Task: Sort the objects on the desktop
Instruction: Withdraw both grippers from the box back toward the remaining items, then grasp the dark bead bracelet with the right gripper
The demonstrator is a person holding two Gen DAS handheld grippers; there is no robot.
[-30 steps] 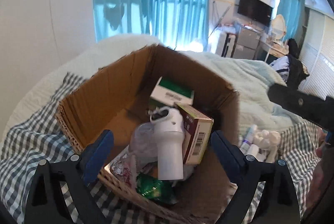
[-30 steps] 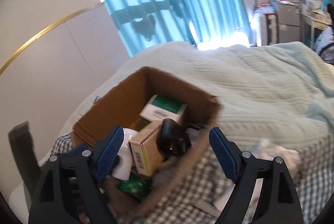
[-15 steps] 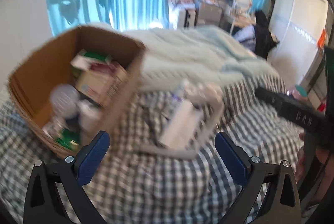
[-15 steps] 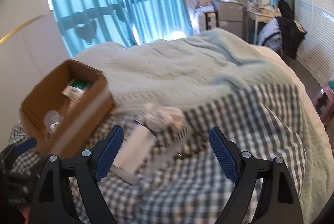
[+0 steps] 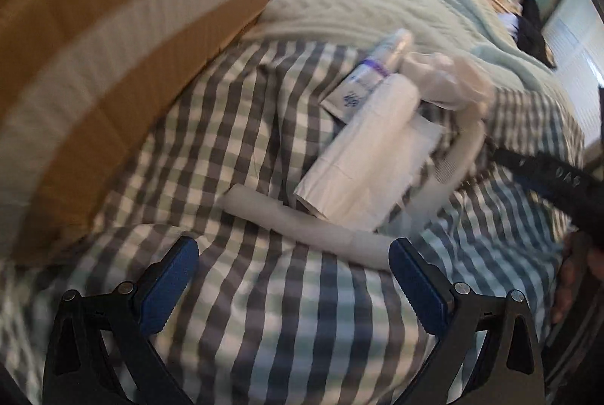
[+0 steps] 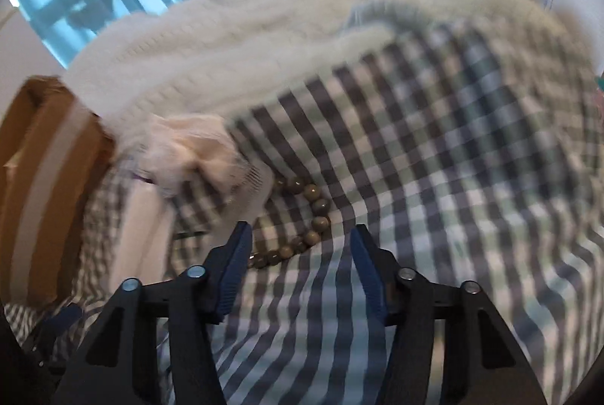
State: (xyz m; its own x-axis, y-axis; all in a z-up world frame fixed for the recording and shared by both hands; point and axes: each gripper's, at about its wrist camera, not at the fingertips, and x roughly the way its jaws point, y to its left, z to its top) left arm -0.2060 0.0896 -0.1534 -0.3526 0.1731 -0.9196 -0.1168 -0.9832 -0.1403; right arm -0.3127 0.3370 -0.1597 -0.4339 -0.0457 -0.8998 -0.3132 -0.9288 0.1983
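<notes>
My left gripper (image 5: 294, 265) is open wide, low over the checked cloth (image 5: 264, 310), with nothing between its fingers. Just ahead of it lie a white roll (image 5: 287, 216), a white tissue pack (image 5: 362, 156), a tube with a purple band (image 5: 373, 73) and a white crumpled glove-like thing (image 5: 453, 80). My right gripper (image 6: 300, 246) points down at a string of brown beads (image 6: 317, 212) on the cloth. Its jaws are closing; the beads lie just beyond and between the fingertips, and the pads do not press on them. The picture is blurred by motion.
A cardboard box (image 5: 113, 46) stands at the left, its inside hidden; the right wrist view shows that box (image 6: 37, 178) at its left edge. A pale knitted blanket (image 6: 264, 20) covers the far side. A white curved band (image 5: 453, 171) lies by the pack.
Both grippers swung away from the open box and dropped toward the checked cloth. The right jaws have narrowed. The beads have come into the right wrist view.
</notes>
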